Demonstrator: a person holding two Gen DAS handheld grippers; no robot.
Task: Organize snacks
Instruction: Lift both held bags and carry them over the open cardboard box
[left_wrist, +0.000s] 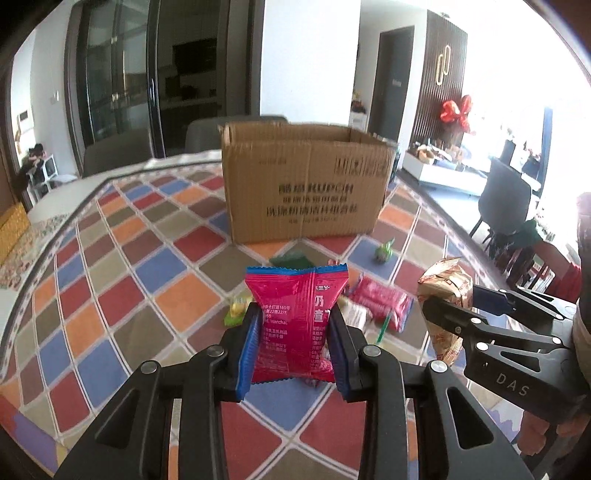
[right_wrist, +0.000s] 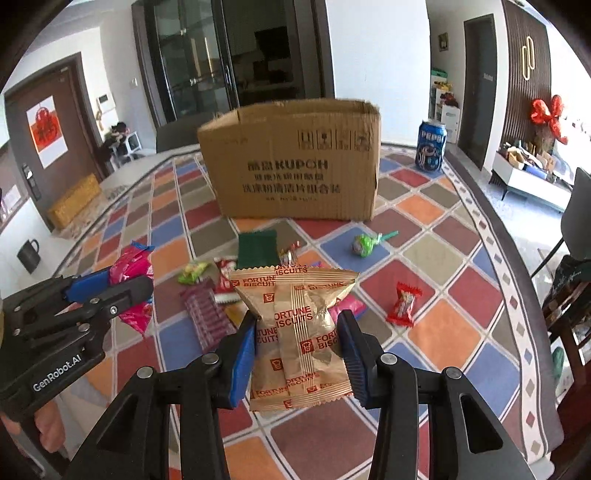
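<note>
My left gripper (left_wrist: 293, 328) is shut on a pink snack packet (left_wrist: 295, 317) and holds it upright above the table. My right gripper (right_wrist: 301, 332) is shut on a gold Fortune Biscuits packet (right_wrist: 301, 332), also held above the table. Each gripper shows in the other's view, the right one (left_wrist: 448, 306) with its gold packet (left_wrist: 447, 288), the left one (right_wrist: 110, 291) with its pink packet (right_wrist: 133, 269). An open cardboard box (left_wrist: 306, 184) stands ahead on the checked tablecloth; it also shows in the right wrist view (right_wrist: 295, 166). Several loose snacks (right_wrist: 221, 284) lie between the grippers and the box.
A green lollipop (right_wrist: 364, 245) and a red candy (right_wrist: 404, 302) lie to the right. A dark green packet (right_wrist: 257, 249) lies before the box. A blue Pepsi can (right_wrist: 430, 146) stands right of the box. The table edge (right_wrist: 491, 236) curves along the right; chairs stand beyond.
</note>
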